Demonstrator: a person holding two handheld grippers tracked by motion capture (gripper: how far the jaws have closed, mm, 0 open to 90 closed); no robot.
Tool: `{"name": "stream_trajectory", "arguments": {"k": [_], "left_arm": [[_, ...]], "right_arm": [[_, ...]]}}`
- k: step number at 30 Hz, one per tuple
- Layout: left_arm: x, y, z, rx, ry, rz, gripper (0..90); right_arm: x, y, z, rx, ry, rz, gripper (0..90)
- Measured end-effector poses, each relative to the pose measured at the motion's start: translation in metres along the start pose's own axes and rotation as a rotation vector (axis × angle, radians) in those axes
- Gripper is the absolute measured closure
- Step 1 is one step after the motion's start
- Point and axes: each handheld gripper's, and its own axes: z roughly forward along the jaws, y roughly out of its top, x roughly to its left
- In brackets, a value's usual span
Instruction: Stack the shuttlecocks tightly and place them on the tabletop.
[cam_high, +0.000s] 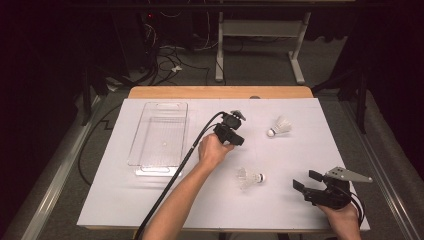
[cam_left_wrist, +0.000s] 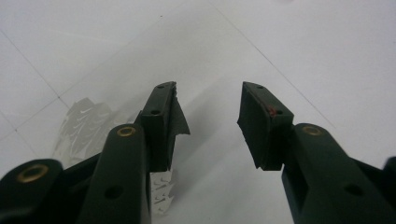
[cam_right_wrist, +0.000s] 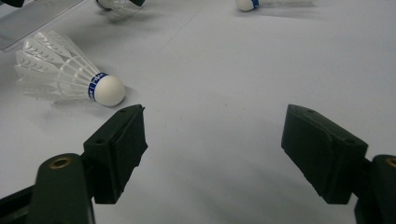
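Note:
My left gripper (cam_high: 234, 137) is held low over the middle of the white table, its jaws apart. In the left gripper view (cam_left_wrist: 208, 93) nothing sits between the pads, and the white feathers of a shuttlecock (cam_left_wrist: 84, 126) lie beside and under the left-hand jaw. The right gripper view catches that shuttlecock (cam_right_wrist: 114, 4) at its top edge. A second shuttlecock (cam_high: 250, 177) (cam_right_wrist: 70, 70) lies on its side between the two hands, its cork toward my right gripper. A third shuttlecock (cam_high: 280, 126) (cam_right_wrist: 247, 3) lies farther back. My right gripper (cam_high: 306, 180) (cam_right_wrist: 214, 112) rests open and empty at the front right.
A clear plastic tray (cam_high: 159, 135) (cam_right_wrist: 32, 18) sits at the left of the white table top (cam_high: 300, 150), to the left of my left hand. The left gripper's black cable (cam_high: 170, 185) trails toward the front edge. Beyond the table stand a desk frame and loose cables on the floor.

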Motion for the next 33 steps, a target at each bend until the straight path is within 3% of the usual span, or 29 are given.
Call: {"name": "stream_trajectory", "arguments": {"k": [19, 33], "left_arm": [[-0.007, -0.001, -0.013, -0.019, -0.035, 0.013, 51.7], [-0.018, -0.004, -0.024, -0.043, -0.037, 0.049, 46.2]], "right_arm": [[0.000, 0.000, 0.000, 0.000, 0.000, 0.000, 22.2], [-0.001, 0.000, 0.000, 0.000, -0.002, 0.001, 22.2]]}}
